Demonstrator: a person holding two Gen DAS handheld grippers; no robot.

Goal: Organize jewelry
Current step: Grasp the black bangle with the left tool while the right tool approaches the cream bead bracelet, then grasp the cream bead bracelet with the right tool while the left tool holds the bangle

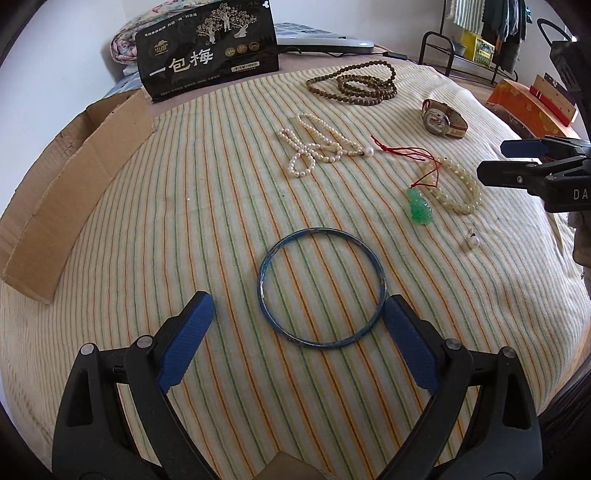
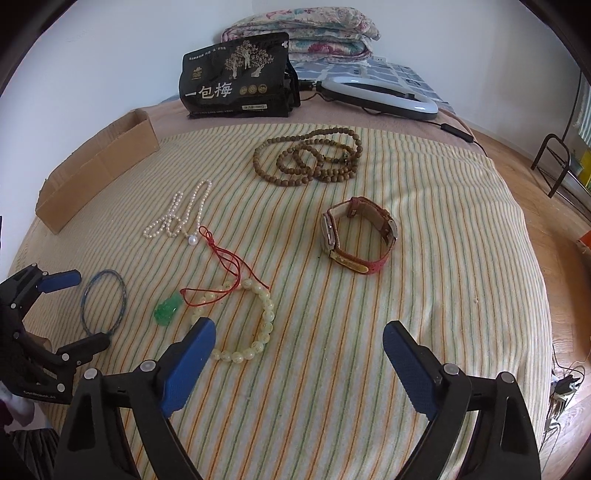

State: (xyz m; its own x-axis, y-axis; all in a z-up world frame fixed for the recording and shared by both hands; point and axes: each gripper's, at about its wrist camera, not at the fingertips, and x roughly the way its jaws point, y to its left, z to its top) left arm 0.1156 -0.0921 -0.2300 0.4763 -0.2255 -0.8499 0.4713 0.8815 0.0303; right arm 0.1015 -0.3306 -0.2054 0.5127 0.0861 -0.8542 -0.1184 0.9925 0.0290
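Note:
A blue bangle [image 1: 321, 288] lies flat on the striped cloth [image 1: 184, 221], its near part between the tips of my open left gripper [image 1: 299, 314]; it also shows in the right wrist view [image 2: 103, 301]. Beyond lie a pearl necklace [image 1: 317, 144], brown wooden beads [image 1: 354, 83], a watch [image 1: 443, 118], a green jade pendant on red cord [image 1: 419, 205], a pale bead bracelet [image 1: 458, 188] and a loose pearl [image 1: 473, 242]. My right gripper [image 2: 299, 343] is open and empty, with the pale bracelet [image 2: 255, 321] by its left finger and the watch [image 2: 360, 234] ahead.
A shallow cardboard tray [image 1: 70, 184] sits at the left edge of the cloth. A black snack bag [image 1: 210, 51] stands at the back, with a folded quilt [image 2: 306, 33] and a grey ring light [image 2: 380, 96] behind it. The cloth drops off at the right.

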